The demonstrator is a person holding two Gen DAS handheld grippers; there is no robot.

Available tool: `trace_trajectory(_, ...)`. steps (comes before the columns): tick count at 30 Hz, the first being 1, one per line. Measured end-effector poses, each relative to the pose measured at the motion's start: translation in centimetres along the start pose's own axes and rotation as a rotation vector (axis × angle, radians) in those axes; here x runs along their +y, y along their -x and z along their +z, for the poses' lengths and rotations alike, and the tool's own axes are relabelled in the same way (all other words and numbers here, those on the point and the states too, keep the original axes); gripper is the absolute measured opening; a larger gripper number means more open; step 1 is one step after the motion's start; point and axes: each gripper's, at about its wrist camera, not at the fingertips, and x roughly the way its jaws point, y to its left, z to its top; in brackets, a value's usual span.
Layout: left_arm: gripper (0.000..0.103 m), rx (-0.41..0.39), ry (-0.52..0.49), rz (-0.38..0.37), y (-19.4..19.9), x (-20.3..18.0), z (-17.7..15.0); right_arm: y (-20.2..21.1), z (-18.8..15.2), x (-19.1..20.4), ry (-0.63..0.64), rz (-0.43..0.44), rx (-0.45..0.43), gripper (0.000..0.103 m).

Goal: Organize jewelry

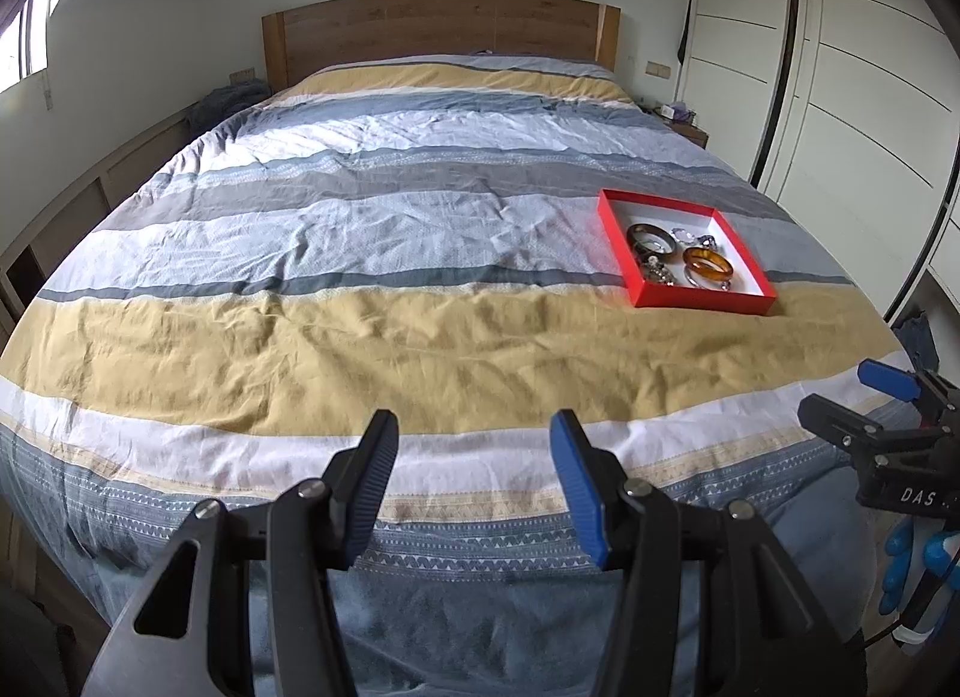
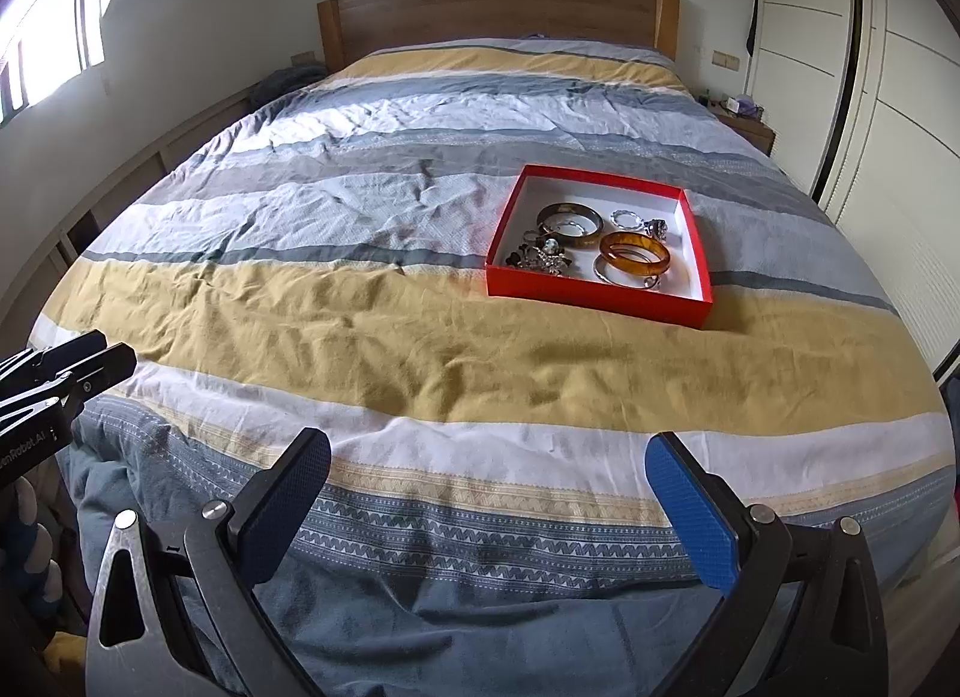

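The jewelry sits gathered inside a shallow red box (image 2: 600, 301) with a white floor, which rests on the striped duvet (image 2: 420, 349) of the bed, right of the bed's middle line and at the meeting of a dark grey stripe and the wide mustard band. Within the box, an amber bangle (image 2: 635, 257) lies toward the near right, overlapping a thin silver bangle (image 2: 603, 275) just beneath it; a dark brown bangle (image 2: 570, 226) lies at the left of the middle, with a silver ring resting inside its hoop. A tangle of small metallic pieces (image 2: 540, 259), too fine to tell apart, fills the near left corner, and a clear beaded ring (image 2: 626, 218) and a dark ornate piece (image 2: 655, 227) lie toward the far right. From the left wrist view the same red box (image 1: 702, 301) appears further right, with the amber bangle (image 1: 708, 266) and dark bangle (image 1: 651, 239) visible. The right gripper (image 2: 489, 511) hangs over the foot of the bed, well short of the box, its fingers spread wide apart and holding nothing. The left gripper (image 1: 474, 487) is likewise over the foot end, fingers apart and empty. Beyond the bed stand a wooden headboard (image 2: 498, 15), a white wardrobe (image 2: 888, 96) on the right and a window (image 2: 54, 48) on the left.
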Motion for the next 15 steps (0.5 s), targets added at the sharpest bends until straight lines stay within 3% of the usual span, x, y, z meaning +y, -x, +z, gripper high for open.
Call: trace_trajectory(15,0.051,0.032,-0.006,0.009,-1.5,0.2,0.0,-1.2,0.1,-0.7,-0.004,-0.010,0.007,0.103)
